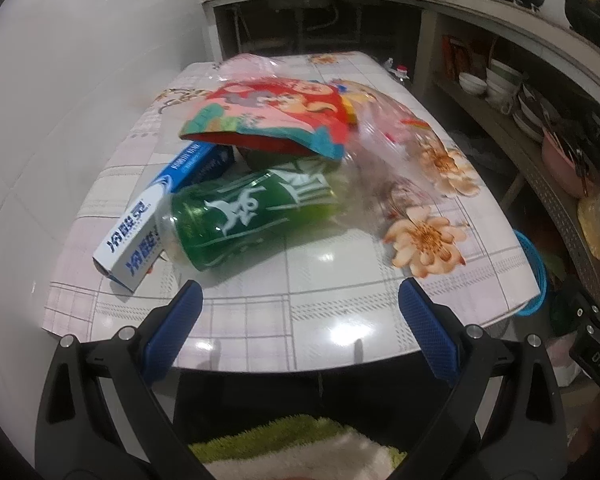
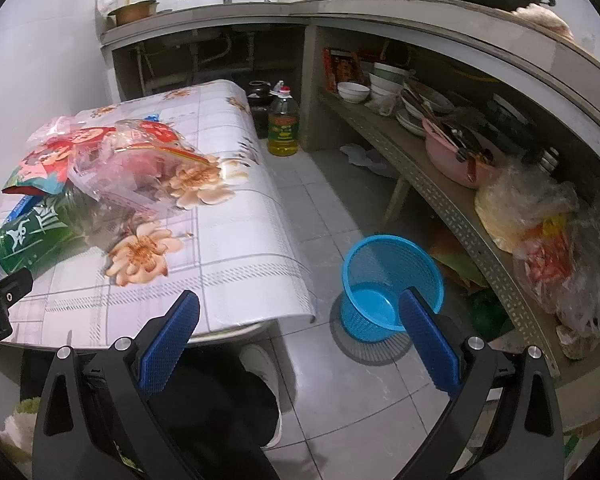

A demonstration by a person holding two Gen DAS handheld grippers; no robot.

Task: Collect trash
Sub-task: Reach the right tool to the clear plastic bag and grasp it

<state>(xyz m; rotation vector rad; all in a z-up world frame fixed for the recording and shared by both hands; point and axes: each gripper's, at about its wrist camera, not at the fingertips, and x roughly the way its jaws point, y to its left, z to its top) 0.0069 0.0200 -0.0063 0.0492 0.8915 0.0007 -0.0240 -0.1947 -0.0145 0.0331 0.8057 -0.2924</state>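
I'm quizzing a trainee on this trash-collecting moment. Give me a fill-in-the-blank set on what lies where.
1. The green bottle lies on its ____ on the table.
2. The colour of the basket on the floor is ____.
3. Both the left gripper and the right gripper are ____ and hold nothing.
4. The toothpaste box lies ____ the bottle.

Missing words: side; blue; open; beside
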